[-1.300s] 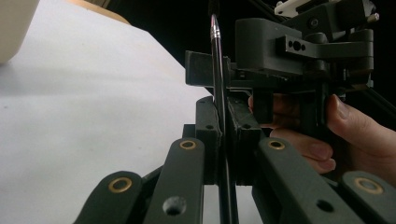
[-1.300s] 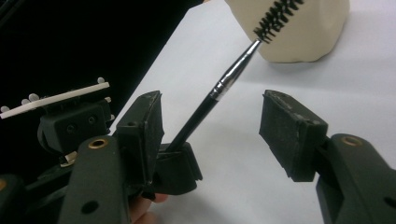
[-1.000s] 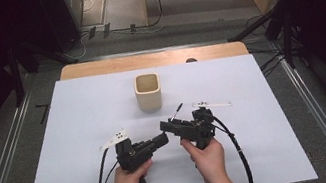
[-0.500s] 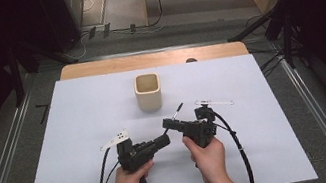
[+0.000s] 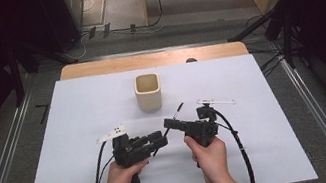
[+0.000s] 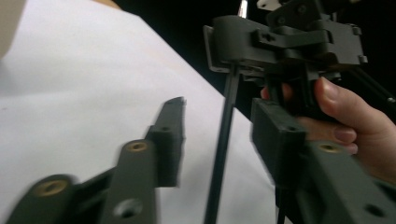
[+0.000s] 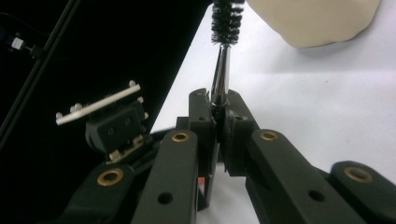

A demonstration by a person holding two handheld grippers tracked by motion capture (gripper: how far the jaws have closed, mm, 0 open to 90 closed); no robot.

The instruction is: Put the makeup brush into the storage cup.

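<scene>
Near the middle of the white surface (image 5: 263, 155), at six o'clock from the beige square cup (image 5: 148, 92), the right gripper (image 7: 218, 125) is clamping its jaws on the thin black bristle brush (image 7: 223, 46) while the left gripper (image 6: 219, 135), jaws just opening to half width around the stem, is letting go for the handover.

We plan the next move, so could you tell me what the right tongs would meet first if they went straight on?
Probably the beige cup: the right tongs, shut on the thin brush, point at its near side, though depth is unclear.

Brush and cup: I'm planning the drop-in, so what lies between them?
In the high view, a bare stretch of white table lies between the brush tip and the cup.
</scene>
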